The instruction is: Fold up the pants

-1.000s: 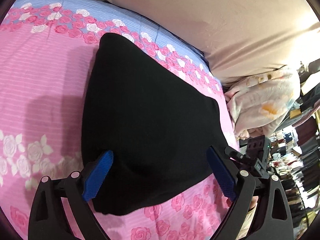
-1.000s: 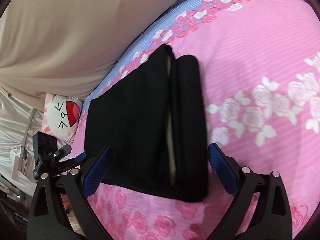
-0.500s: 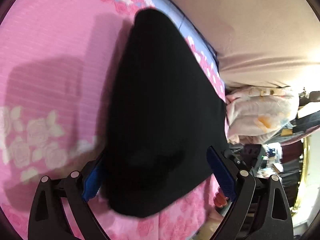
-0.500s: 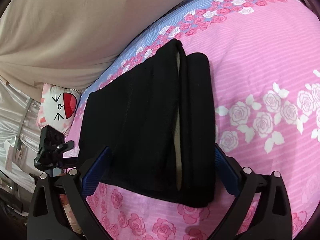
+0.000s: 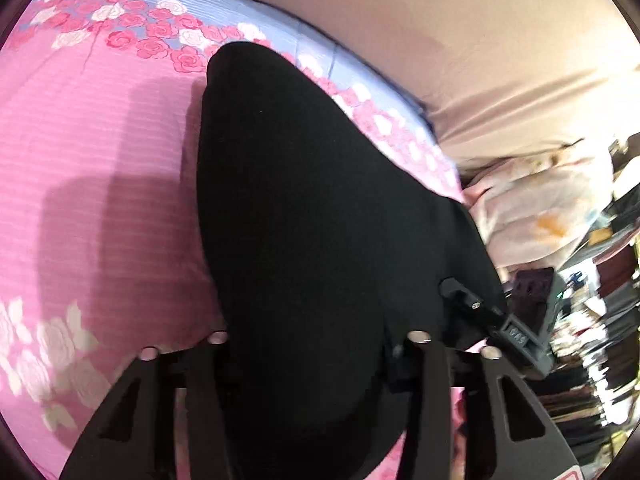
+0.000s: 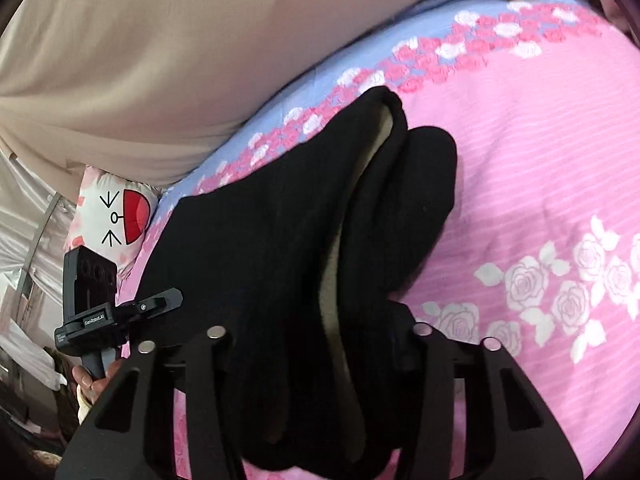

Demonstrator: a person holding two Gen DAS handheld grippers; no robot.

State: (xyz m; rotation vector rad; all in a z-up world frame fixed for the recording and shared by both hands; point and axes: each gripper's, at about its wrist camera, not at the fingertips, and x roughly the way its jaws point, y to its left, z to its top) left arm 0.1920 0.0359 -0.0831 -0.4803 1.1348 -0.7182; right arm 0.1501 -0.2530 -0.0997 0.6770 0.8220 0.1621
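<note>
I have both the left gripper [image 5: 316, 364] and right gripper [image 6: 316, 360] pinching the near edge of the folded black pants [image 5: 320, 220] between their jaws on the pink bedsheet [image 5: 100, 160].

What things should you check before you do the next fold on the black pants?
1. Left gripper shut on the pants: ok, the fabric bunches between its fingers.
2. Right gripper shut on the pants: ok, the cloth is pinched between its fingers.
3. Layers lined up: not ok, a pale inner lining gapes between two folds.
4. Room on the bedsheet: ok, open pink sheet lies beside the pants.
5. Both grips hold all layers: cannot tell, the fingertips are hidden in cloth.
</note>
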